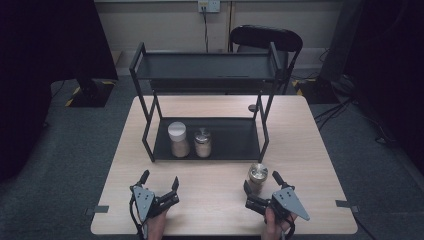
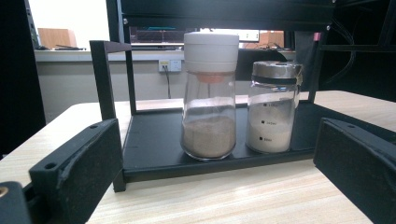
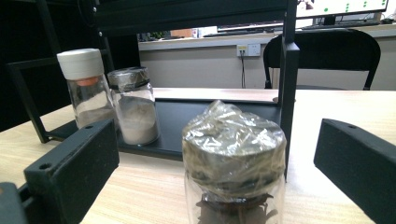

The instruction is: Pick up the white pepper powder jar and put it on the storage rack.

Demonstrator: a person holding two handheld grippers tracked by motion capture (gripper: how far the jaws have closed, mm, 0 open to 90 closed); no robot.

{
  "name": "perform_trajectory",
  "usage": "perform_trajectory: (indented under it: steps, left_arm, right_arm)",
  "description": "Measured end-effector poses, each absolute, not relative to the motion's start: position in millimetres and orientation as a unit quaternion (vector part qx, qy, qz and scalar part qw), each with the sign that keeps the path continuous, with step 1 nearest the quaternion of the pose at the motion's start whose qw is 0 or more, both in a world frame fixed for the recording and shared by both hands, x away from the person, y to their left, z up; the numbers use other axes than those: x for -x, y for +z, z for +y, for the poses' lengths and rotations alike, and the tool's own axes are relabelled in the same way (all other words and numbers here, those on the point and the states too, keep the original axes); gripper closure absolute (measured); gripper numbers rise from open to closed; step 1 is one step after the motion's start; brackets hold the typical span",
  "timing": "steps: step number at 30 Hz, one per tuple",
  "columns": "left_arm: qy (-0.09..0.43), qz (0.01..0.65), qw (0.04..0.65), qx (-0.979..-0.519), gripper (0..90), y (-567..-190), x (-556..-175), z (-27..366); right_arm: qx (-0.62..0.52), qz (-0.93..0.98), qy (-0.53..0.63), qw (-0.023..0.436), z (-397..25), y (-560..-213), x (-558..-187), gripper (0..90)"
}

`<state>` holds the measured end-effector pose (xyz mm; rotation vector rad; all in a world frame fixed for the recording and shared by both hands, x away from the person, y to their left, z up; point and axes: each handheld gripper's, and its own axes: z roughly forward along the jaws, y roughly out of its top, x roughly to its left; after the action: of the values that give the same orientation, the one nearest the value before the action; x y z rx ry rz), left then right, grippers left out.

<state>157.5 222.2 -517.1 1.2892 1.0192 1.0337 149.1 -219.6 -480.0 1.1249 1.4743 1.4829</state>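
Right gripper [image 1: 260, 187] fingers apart, straddling the foil-capped jar [image 1: 258, 176] on the counter [image 1: 320, 165] just in front of the rack [image 1: 207, 145], not yet clamped; likely next is closing on it; left gripper [image 1: 159, 181] fingers apart, idle.

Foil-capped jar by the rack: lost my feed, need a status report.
Right hand-held gripper open, jaws either side of the foil-capped jar, not closed. Left hand-held gripper open, holding nothing. Rack post stands just behind the jar.
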Motion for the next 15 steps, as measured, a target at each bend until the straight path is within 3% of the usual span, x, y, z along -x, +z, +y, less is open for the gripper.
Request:
perform_trajectory:
  steps: [15]
  left_arm:
    - [0.438, 0.433, 0.565, -0.549, 0.7, -517, -158, 223]
  right_arm:
    - [-0.447, 0.582, 0.57, 0.37, -219, -494, -158, 0.0]
